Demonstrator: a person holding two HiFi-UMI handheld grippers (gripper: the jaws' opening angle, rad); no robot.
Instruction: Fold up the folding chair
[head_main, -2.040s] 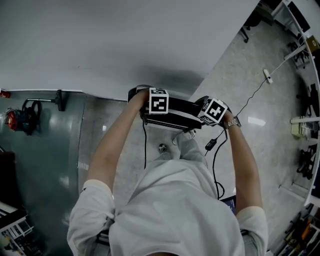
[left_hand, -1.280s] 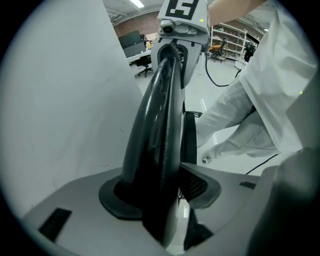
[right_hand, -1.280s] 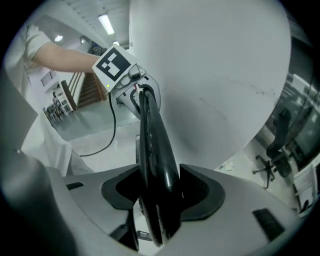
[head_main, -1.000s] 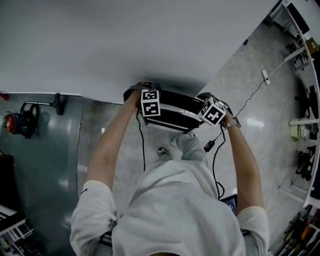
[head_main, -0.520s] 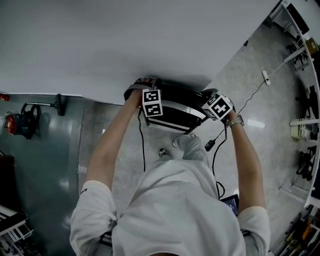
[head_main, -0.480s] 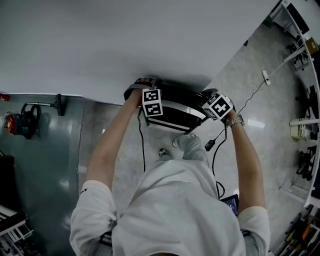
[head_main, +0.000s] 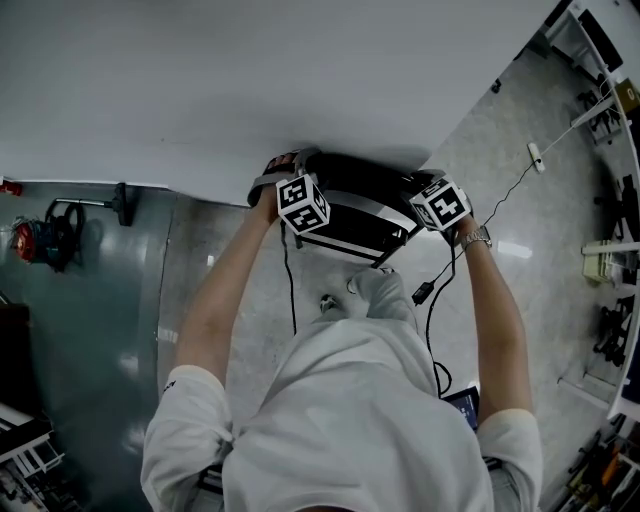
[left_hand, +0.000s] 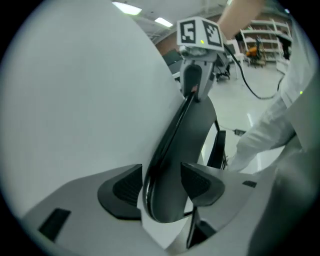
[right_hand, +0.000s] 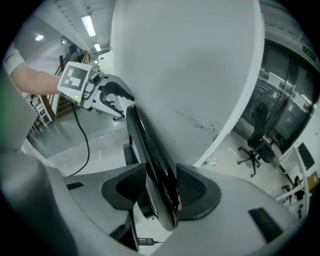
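Since a second ago, the flat black folding chair with a silver stripe (head_main: 352, 188) has been brought up closer to the edge of the big white desk (head_main: 250, 80). The black-and-white marker cube (head_main: 303, 203) on the left gripper (left_hand: 160, 186) has been rolled onto its corner.

One end of the chair is pinched between the pads of the left gripper. The other end is pinched between the pads of the right gripper (right_hand: 161, 189).

The chair is held right by the desk edge, over the grey speckled floor (head_main: 520, 190) and in front of the person's legs. Its top is tucked into the shadow under the desk edge, so little room is left there. More open floor is seen to the right, where a thin black cable (head_main: 432, 300) hangs down.

The chair is folded flat and turned onto its thin edge. Its long side is laid across from one gripper to the other, dipping a bit toward the right.
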